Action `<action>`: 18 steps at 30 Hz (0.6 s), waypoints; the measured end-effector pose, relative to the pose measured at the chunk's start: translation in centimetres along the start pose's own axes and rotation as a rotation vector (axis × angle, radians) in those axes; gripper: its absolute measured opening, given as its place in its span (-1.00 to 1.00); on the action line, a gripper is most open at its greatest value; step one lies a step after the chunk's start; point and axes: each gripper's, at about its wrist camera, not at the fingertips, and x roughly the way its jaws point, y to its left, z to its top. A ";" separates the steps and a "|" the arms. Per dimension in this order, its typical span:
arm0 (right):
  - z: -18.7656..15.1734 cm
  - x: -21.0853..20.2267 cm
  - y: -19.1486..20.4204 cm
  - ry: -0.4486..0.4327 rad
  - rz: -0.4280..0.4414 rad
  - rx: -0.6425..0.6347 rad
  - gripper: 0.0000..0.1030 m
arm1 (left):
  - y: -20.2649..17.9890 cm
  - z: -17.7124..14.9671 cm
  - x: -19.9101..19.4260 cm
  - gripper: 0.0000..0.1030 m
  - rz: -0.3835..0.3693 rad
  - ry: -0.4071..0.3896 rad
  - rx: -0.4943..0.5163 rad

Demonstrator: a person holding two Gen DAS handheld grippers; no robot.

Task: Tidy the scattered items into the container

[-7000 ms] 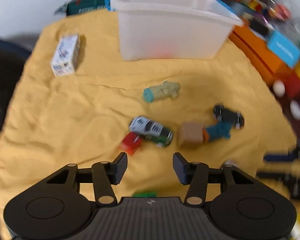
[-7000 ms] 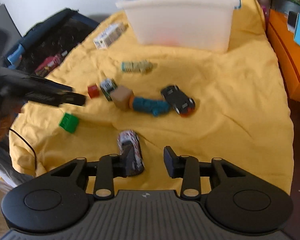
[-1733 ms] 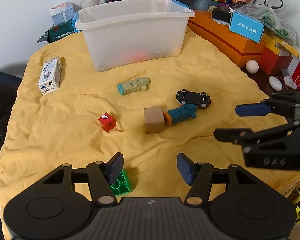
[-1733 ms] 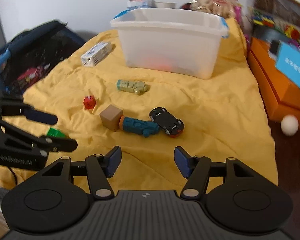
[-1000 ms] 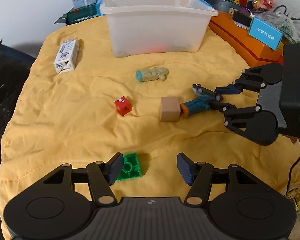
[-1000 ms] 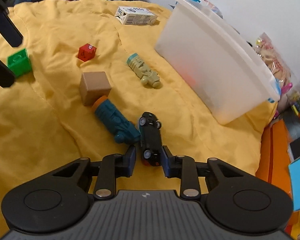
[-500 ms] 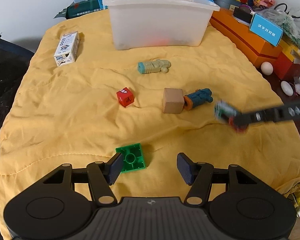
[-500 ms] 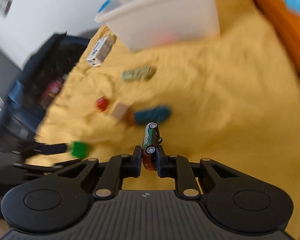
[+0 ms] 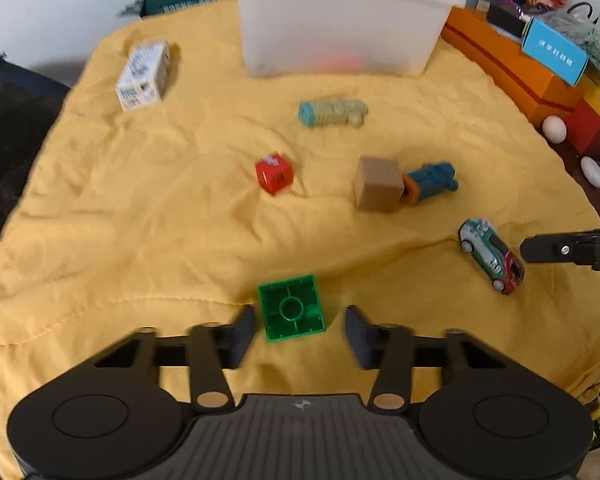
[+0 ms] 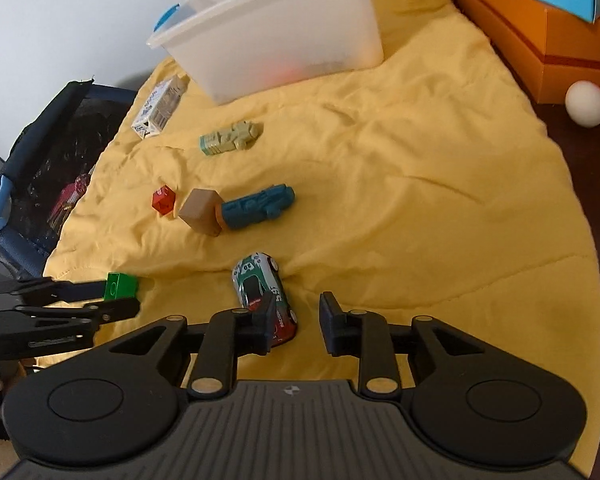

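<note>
A clear plastic bin (image 9: 340, 20) (image 10: 272, 36) stands at the far end of the yellow cloth (image 9: 140, 208). My left gripper (image 9: 300, 330) is open with a green brick (image 9: 291, 308) (image 10: 120, 286) lying between its fingertips, nearer the left one. My right gripper (image 10: 294, 322) is open; a green-and-white toy car (image 10: 264, 292) (image 9: 490, 254) lies on the cloth by its left finger. A red cube (image 9: 274, 172), a tan block (image 9: 378, 189), a blue figure (image 9: 430, 180) and a pale green figure (image 9: 332, 113) lie mid-cloth.
A small white carton (image 9: 144, 76) lies at the far left. Orange boxes (image 9: 512, 68) and white eggs (image 9: 554, 129) sit off the cloth's right edge. A dark bag (image 10: 32, 168) lies along the left edge.
My right gripper has opened and the toy car now lies on the cloth beside its left finger. My left gripper has moved forward so the green brick sits between its fingertips.
</note>
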 end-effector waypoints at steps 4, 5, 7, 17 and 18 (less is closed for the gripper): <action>-0.3 0.0 1.5 -0.005 -0.037 -0.101 -0.40 | 0.4 0.2 -0.2 -0.33 -0.042 -0.020 -0.028; -0.3 0.0 2.0 -0.010 -0.042 -0.137 -0.34 | 0.4 0.2 -0.4 -0.33 -0.050 -0.021 -0.032; -0.5 0.0 2.9 -0.026 -0.055 -0.205 0.12 | 0.2 0.3 -0.6 -0.33 -0.077 -0.016 -0.036; -0.7 3.3 5.6 0.026 -0.120 -0.449 -0.36 | -1.2 2.4 -1.6 -0.33 -0.122 -0.046 -0.007; -0.3 3.0 5.6 0.024 -0.117 -0.452 -0.36 | -1.2 2.9 -2.0 -0.33 -0.124 -0.063 -0.008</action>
